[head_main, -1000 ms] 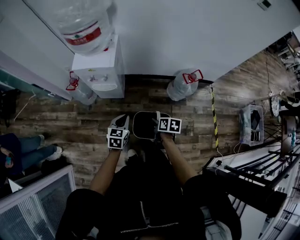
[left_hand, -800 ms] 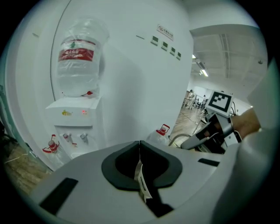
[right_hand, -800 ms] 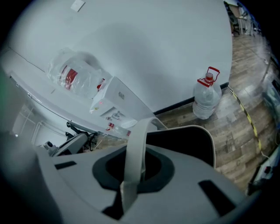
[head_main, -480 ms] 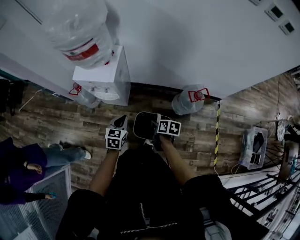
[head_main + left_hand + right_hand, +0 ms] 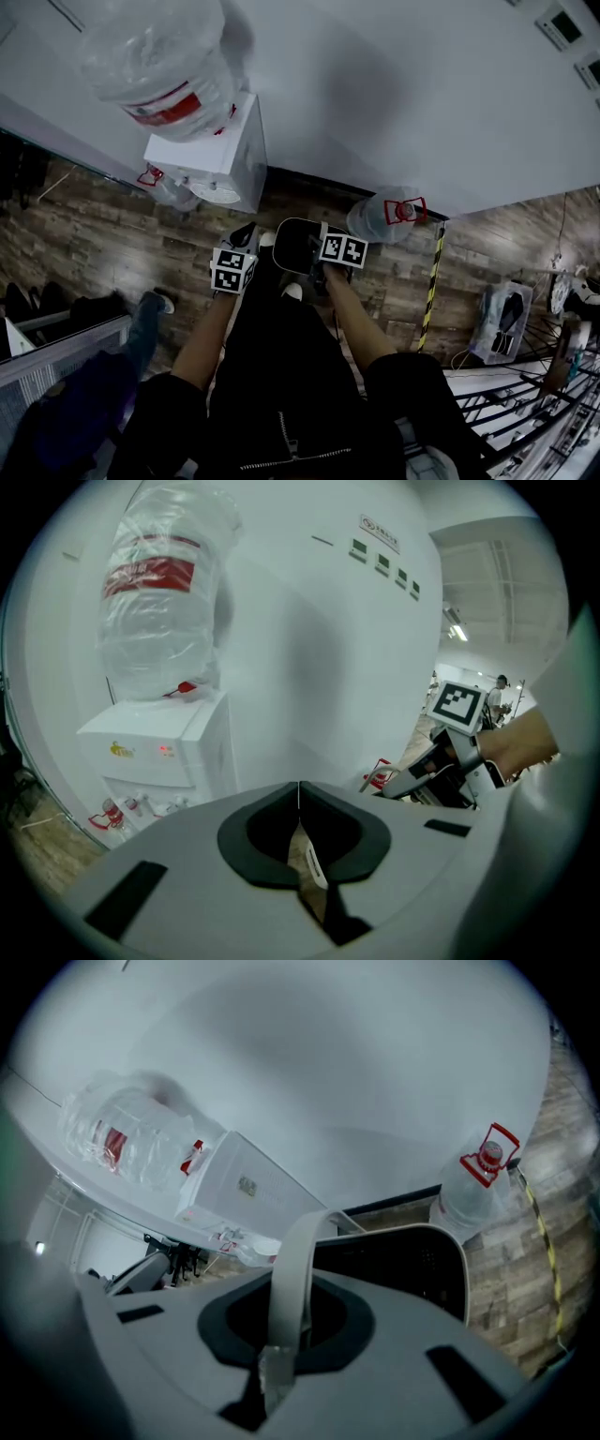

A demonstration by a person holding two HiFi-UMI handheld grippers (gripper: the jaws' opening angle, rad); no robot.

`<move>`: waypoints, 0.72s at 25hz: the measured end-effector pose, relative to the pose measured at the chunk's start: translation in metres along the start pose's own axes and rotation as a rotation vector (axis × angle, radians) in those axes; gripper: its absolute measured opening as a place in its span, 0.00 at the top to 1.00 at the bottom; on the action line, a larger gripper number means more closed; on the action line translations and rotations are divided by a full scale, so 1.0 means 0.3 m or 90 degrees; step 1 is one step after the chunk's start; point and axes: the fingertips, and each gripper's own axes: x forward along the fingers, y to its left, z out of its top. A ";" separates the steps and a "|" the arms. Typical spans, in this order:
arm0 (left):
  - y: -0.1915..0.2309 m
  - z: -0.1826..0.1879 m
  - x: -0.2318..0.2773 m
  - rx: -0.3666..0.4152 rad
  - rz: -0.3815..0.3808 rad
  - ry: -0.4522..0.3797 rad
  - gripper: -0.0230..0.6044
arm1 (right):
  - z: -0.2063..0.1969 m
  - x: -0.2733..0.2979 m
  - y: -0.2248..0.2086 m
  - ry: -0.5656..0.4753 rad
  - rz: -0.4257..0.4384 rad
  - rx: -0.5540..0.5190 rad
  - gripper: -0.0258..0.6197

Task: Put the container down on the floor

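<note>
We find the container (image 5: 292, 246), a dark bin with a pale rim, hanging in the air in front of the person, clear of the wooden floor (image 5: 103, 246) and close to the foot of the white wall (image 5: 394, 103). Its pale handle (image 5: 296, 1251) arches up out of the bin and runs straight through the right gripper (image 5: 323, 244), whose fingers are clamped on that strap. In the right gripper view we see the dark mesh inside of the container (image 5: 412, 1265) just beyond the right gripper (image 5: 281, 1335).

The left gripper (image 5: 246, 240) is just beside the bin on its left, not touching it as far as we can tell. In the left gripper view its fingers are pressed together with nothing between them, and the left gripper (image 5: 299, 799) points toward the wall.

Further out, a white water dispenser (image 5: 214, 159) stands against the wall to the left, with a large clear bottle (image 5: 155, 56) upside down on top. A spare bottle (image 5: 380, 217) with a red cap handle stands on the floor to the right of the bin. Beyond it we see a yellow and black strip (image 5: 430, 286) along the boards.
</note>
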 end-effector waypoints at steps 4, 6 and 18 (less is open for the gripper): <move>0.027 -0.015 0.088 0.003 -0.012 0.004 0.94 | 0.051 0.075 -0.031 0.005 -0.005 -0.003 0.93; 0.047 -0.022 0.138 0.002 -0.019 0.007 0.94 | 0.078 0.123 -0.050 0.005 -0.008 0.002 0.93; 0.190 -0.122 0.446 0.001 -0.024 -0.002 0.94 | 0.205 0.516 -0.144 0.026 0.014 0.018 0.93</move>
